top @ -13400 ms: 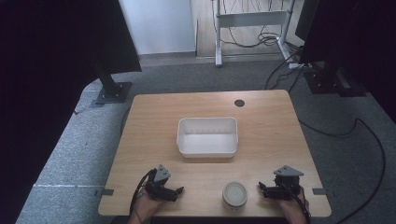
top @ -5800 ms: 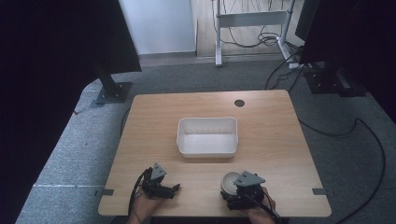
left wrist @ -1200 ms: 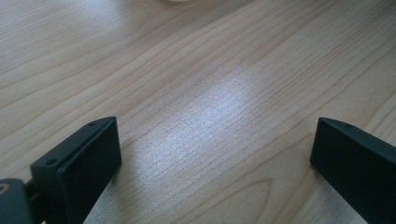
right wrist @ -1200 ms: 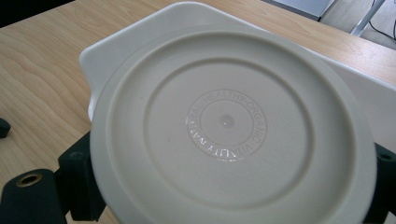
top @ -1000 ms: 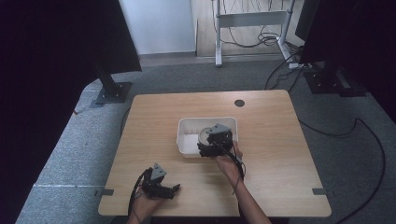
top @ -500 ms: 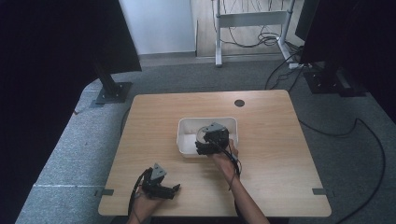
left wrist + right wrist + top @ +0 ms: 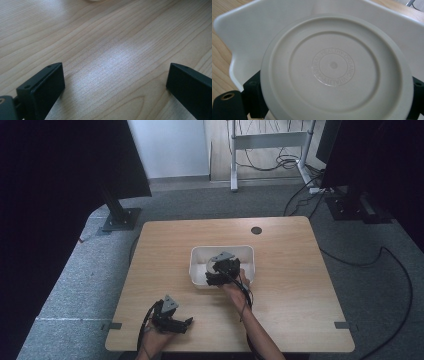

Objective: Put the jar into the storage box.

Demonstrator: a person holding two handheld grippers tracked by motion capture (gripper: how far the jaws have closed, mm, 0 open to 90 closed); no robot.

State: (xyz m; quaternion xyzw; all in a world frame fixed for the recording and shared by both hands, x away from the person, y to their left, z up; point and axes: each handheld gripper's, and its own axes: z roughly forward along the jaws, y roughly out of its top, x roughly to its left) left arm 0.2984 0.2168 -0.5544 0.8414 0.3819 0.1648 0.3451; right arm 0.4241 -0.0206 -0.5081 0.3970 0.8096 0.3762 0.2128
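Observation:
A round cream bowl [image 7: 334, 65] faces the right gripper view with its underside, which bears an embossed ring of letters. My right gripper [image 7: 334, 100] is shut on it, one black finger [image 7: 253, 97] at each side. From above, this gripper [image 7: 216, 272] hangs over the near left part of the white rectangular tray [image 7: 221, 249], the bowl [image 7: 210, 265] within the tray's outline. My left gripper [image 7: 185, 324] rests near the table's front left edge. In its own view it [image 7: 115, 75] stands wide open over bare wood.
The wooden table [image 7: 295, 270] has a small dark round hole [image 7: 256, 230] at its back edge. Black stands and cables lie on the grey floor behind and to the right. A forearm [image 7: 252, 320] reaches from the front edge to the tray.
My right gripper took the bowl from the table's front edge and carried it to the tray; over the last second it edged left and lower. The left gripper stayed put.

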